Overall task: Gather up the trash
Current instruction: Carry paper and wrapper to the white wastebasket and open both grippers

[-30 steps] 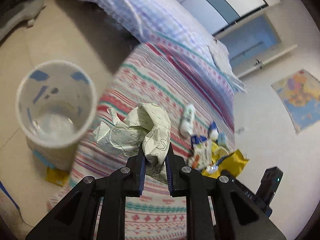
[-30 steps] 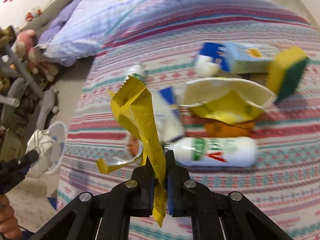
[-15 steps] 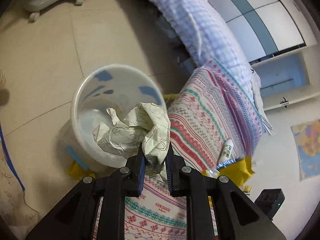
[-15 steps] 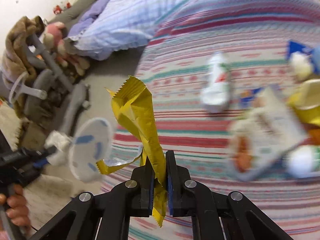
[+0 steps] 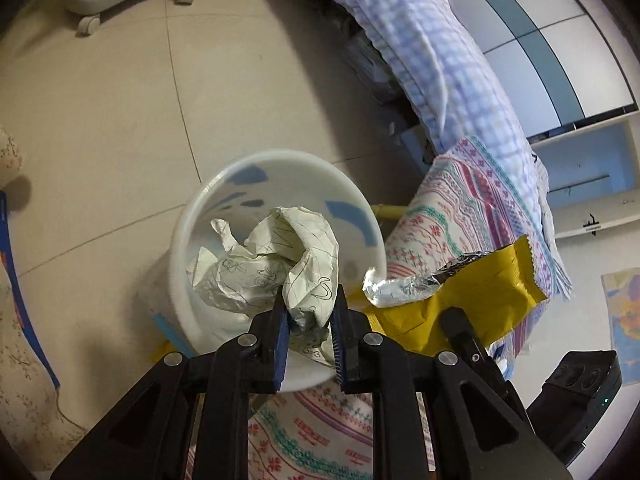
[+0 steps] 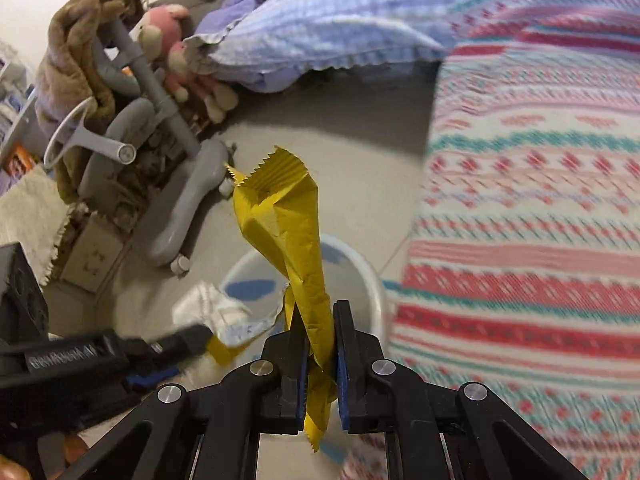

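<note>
Left wrist view: left tongs (image 5: 308,312), now over the white bin (image 5: 276,164) instead of the bed, have just begun opening around the crumpled paper (image 5: 272,264), while right tongs (image 6: 318,344) at 3 o'clock pinch the yellow wrapper (image 6: 292,240), so both drops look imminent.

yellow wrapper (image 6: 288,232), white blue-patched bin (image 5: 280,168), striped bedspread (image 6: 532,240)
</note>
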Motion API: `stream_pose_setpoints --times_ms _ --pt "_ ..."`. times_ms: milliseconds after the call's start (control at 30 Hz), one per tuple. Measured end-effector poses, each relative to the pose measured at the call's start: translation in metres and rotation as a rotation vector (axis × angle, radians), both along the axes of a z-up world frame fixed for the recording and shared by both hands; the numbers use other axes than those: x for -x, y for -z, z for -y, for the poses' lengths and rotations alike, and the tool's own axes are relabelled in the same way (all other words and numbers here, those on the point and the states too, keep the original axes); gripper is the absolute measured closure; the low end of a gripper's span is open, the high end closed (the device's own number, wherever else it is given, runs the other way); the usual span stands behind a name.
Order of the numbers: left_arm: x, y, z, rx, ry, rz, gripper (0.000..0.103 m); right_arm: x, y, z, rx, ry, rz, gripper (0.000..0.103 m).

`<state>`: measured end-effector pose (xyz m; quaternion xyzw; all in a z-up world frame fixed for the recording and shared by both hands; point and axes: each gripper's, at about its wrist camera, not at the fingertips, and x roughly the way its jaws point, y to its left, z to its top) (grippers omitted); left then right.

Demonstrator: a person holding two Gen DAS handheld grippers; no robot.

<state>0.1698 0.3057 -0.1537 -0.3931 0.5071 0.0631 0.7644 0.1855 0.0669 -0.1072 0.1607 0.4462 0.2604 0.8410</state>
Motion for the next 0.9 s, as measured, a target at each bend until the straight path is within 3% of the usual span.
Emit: stream_pose_setpoints --times_ms 167,533,600,633,667,900 --pt "0.002 -0.002 -0.012 -0.012 -0.055 0.012 0.046 -0.011 0.006 -0.016 0.030 -0.034 0.018 0.091" --pt "0.012 -0.017 -0.026 -0.023 -0.109 0.062 0.045 -0.019 0.022 -0.038 0.123 -0.091 0.025 0.088" --pt "0.011 -0.021 -0.022 -0.035 -0.100 0.070 0.045 -0.018 0.028 -0.046 0.170 -0.125 0.014 0.071" --pt "0.010 -0.021 -0.020 -0.036 -0.096 0.070 0.045 -0.017 0.029 -0.049 0.193 -0.127 0.015 0.056" --pt "0.010 -0.022 -0.017 -0.035 -0.093 0.070 0.045 -0.014 0.028 -0.049 0.198 -0.128 0.025 0.049" --pt "0.002 -0.037 0.011 -0.062 -0.053 0.107 0.045 -0.008 0.024 -0.032 0.198 -0.127 0.036 0.048"
